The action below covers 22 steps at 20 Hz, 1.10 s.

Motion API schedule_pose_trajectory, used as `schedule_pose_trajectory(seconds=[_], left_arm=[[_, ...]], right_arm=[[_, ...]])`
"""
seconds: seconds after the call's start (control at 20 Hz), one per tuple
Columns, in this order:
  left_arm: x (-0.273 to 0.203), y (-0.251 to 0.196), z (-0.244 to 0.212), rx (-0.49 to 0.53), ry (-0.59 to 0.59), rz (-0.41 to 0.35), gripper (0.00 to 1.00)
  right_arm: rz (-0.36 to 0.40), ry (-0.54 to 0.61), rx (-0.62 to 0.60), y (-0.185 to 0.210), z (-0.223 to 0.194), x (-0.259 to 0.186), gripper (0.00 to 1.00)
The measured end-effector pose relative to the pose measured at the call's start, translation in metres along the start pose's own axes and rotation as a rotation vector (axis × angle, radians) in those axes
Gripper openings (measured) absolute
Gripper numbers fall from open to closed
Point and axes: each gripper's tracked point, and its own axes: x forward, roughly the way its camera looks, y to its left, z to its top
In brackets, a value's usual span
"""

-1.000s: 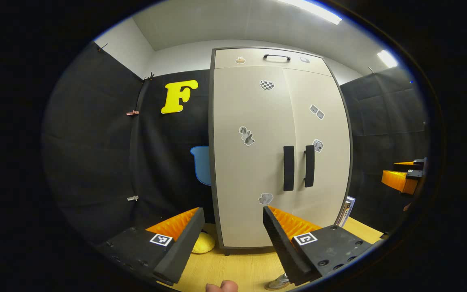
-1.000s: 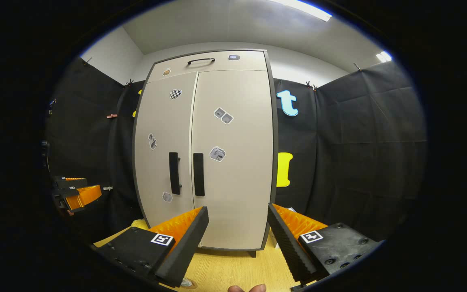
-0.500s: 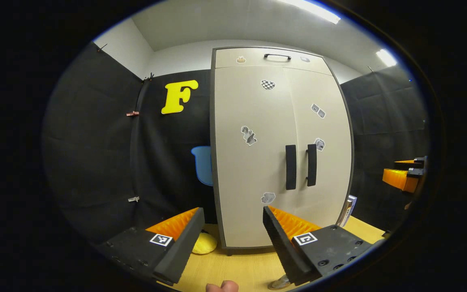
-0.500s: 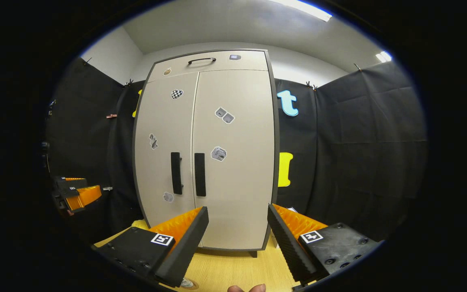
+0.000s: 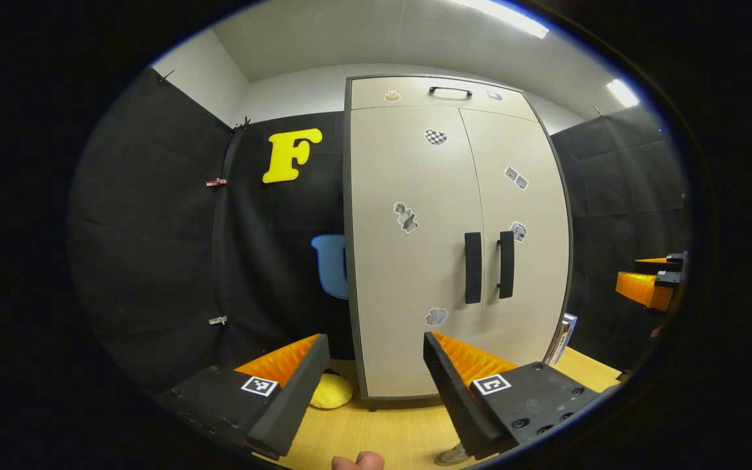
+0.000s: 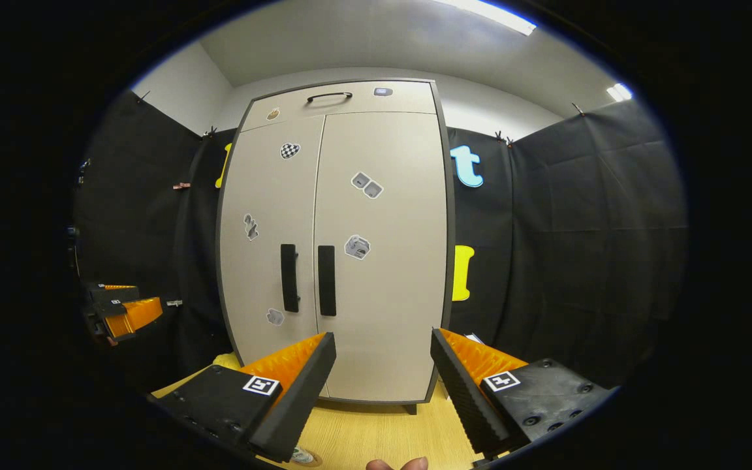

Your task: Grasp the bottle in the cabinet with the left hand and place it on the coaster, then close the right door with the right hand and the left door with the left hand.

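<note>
A tall beige cabinet (image 5: 415, 261) (image 6: 376, 326) stands on the wooden table with both doors shut, so its inside is hidden. Two black vertical handles (image 5: 473, 267) (image 6: 289, 277) sit side by side at the doors' middle seam. In the left gripper view, my left gripper (image 5: 375, 343) is open with nothing in it, low in front of the cabinet's left door. In the right gripper view, my right gripper (image 6: 382, 339) is open too, in front of the right door. A small round thing (image 6: 301, 455), perhaps the coaster, peeks out at the bottom edge. Each gripper also appears far off in the other's view: right gripper (image 5: 650, 284), left gripper (image 6: 121, 307).
A yellow soft object (image 5: 331, 391) lies on the table (image 5: 389, 431) by the cabinet's left foot. A thin box (image 5: 562, 336) leans at the cabinet's right side. A fingertip (image 5: 356, 462) shows at the bottom edge. Black cloth walls close in on three sides.
The cabinet has drifted slightly to the right in both views. Both grippers stay open and the doors stay shut.
</note>
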Motion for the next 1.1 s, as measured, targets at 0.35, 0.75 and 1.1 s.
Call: schedule_pose_trajectory(seconds=[0.35,0.75,1.1], left_arm=[[-0.003,0.0023,-0.0013,0.003,0.0,-0.005,0.93],[-0.0049,0.0032,-0.0026,0.007,0.001,-0.009,0.93],[-0.0068,0.0035,-0.0023,0.007,0.0,-0.007,0.93]], right_arm=[[-0.001,0.001,-0.001,0.0024,-0.0002,-0.0032,0.97],[0.005,-0.002,-0.003,0.0064,0.0,-0.0064,0.97],[0.015,0.002,-0.002,0.0088,-0.0006,-0.0078,0.97]])
